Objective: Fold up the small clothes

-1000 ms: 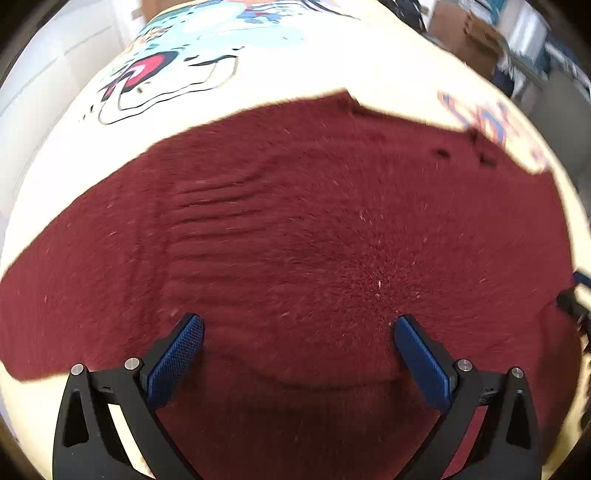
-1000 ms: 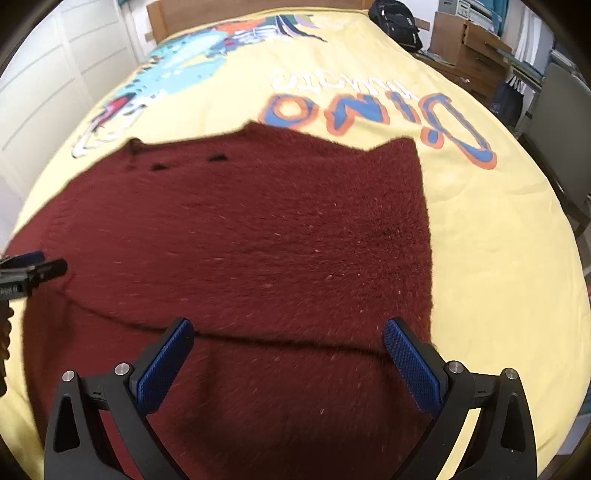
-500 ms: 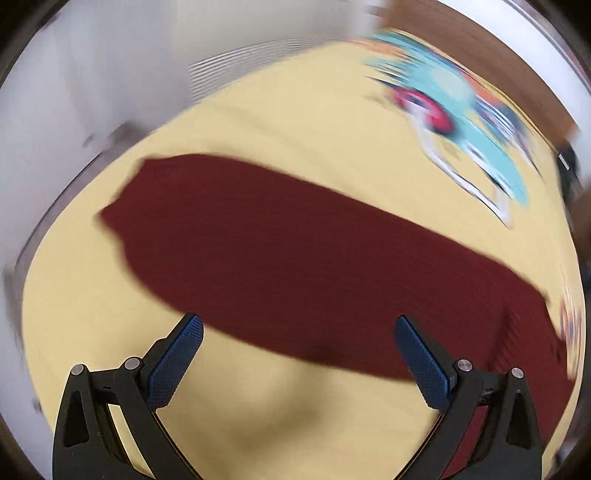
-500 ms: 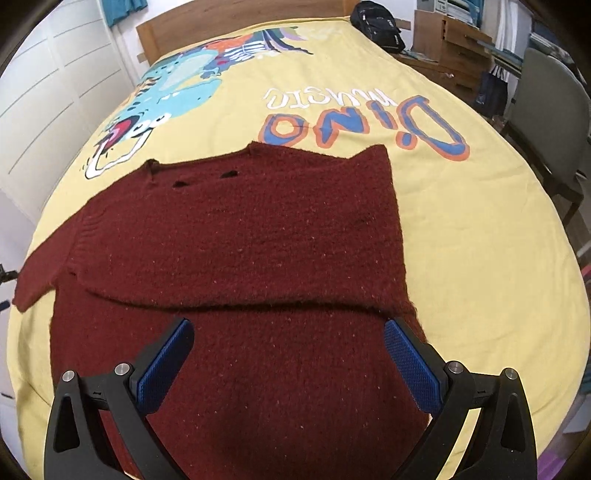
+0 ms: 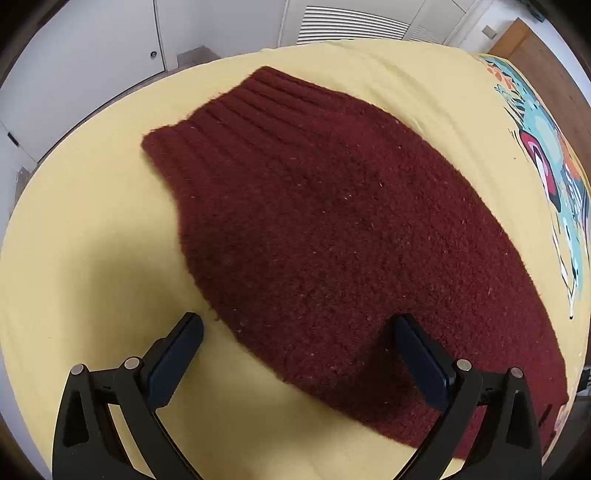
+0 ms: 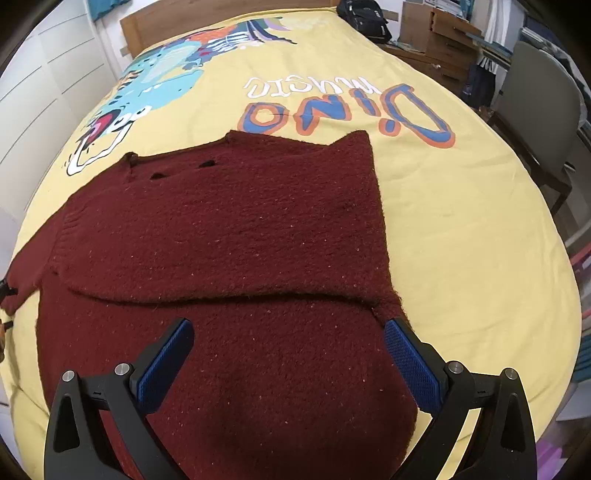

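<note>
Bed (image 6: 461, 229) under yellow printed cover serves as folding surface; broad and flat, hence judged suited to spreading a garment.

Sweater (image 6: 229, 236), dark red knit, lies flat on cover near the foot end, body toward right gripper. One sleeve already folded across the chest, edge running straight over the body; judged first fold done, opposite sleeve next. Neckline with two small gaps points toward the headboard (image 6: 229, 16).

Sleeve (image 5: 332, 221) on left side lies stretched outward, ribbed cuff (image 5: 229, 110) at far end, flat on cover, not yet folded. Placement judged deliberate: laid out straight for an easy pick.

Left gripper (image 5: 295, 350) hangs over near edge of sleeve, jaws spread wide, nothing held; one finger over bare cover, other over knit. Judged lined up to straddle the sleeve edge.

Right gripper (image 6: 288, 347) hovers over lower body of sweater, jaws likewise wide apart and empty; contact with knit cannot be told.

Differences between views: right wrist view shows whole torso, folded sleeve, neckline, chair (image 6: 539, 110) and drawers (image 6: 439, 33) beside bed. Left wrist view shows cuff ribbing and full sleeve length, barely visible at right view's left margin, plus white cabinet doors (image 5: 110, 48).
</note>
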The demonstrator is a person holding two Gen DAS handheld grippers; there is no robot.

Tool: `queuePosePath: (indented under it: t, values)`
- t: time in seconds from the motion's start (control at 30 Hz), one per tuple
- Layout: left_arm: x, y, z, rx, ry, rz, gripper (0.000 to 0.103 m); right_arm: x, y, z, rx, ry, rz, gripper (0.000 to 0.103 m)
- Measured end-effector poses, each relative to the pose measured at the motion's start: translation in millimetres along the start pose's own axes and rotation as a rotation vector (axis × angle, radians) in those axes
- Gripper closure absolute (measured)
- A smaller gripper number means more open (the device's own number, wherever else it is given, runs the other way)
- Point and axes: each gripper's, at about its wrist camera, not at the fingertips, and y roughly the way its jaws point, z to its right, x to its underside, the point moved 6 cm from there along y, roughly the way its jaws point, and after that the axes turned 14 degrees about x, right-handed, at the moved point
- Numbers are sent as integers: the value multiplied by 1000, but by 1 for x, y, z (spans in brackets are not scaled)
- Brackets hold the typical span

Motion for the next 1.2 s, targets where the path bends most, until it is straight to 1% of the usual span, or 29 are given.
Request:
queuePosePath:
  t: [0.03, 0.07, 0.1, 0.13, 0.17, 0.23, 0.33, 0.37, 0.4, 0.47, 0.53, 0.67, 0.7, 0.8, 0.9, 0.97, 1.07, 1.17, 1.2]
  values:
    - [3, -1, 3, 8, 9, 7, 19, 0, 1, 0, 2, -2, -1, 0]
    - [4, -3, 8, 11, 29, 10, 41, 0, 1, 0, 3, -6, -2, 0]
    - [3, -5, 13, 15, 51, 12, 54, 0, 2, -1, 3, -9, -3, 0]
    - [2, -8, 20, 35, 74, 6, 80, 0, 3, -1, 4, -11, -4, 0]
    - [3, -8, 21, 58, 79, -3, 91, 0, 3, -2, 2, -11, -4, 0]
    - [5, -15, 32, 90, 96, 18, 92, 0, 2, -2, -1, -10, -5, 0]
    - [10, -34, 60, 126, 173, 51, 92, -4, -2, -7, -9, -26, 3, 0]
    - [14, -42, 73, 149, 204, 52, 92, -5, -3, -9, -7, -33, 9, 0]
    - [10, -37, 97, 163, 238, 50, 92, -7, -5, -11, -4, -40, 16, 0]
    - [25, -50, 127, 181, 319, 54, 92, -12, -8, -14, -10, -48, 30, 0]
    - [40, -53, 155, 202, 378, 41, 92, -18, -11, -16, -13, -51, 41, 0]
    - [92, -57, 210, 276, 492, 3, 92, -30, -15, -19, -26, -56, 53, 0]
    - [99, -51, 231, 298, 517, -10, 92, -33, -16, -18, -27, -56, 56, 0]
    - [137, -50, 284, 386, 581, -55, 93, -41, -18, -14, -26, -61, 67, 0]
    - [161, -43, 341, 447, 650, -87, 93, -46, -18, -7, -17, -60, 74, 0]
    - [184, -39, 376, 473, 701, -113, 93, -48, -18, -1, -17, -50, 73, 0]
    - [221, -29, 419, 493, 802, -144, 93, -49, -17, 10, -14, -33, 71, 0]
    - [265, -18, 444, 516, 863, -195, 93, -46, -12, 23, 1, -15, 56, 0]
    - [279, -15, 447, 503, 883, -206, 93, -44, -10, 27, 5, -6, 49, 1]
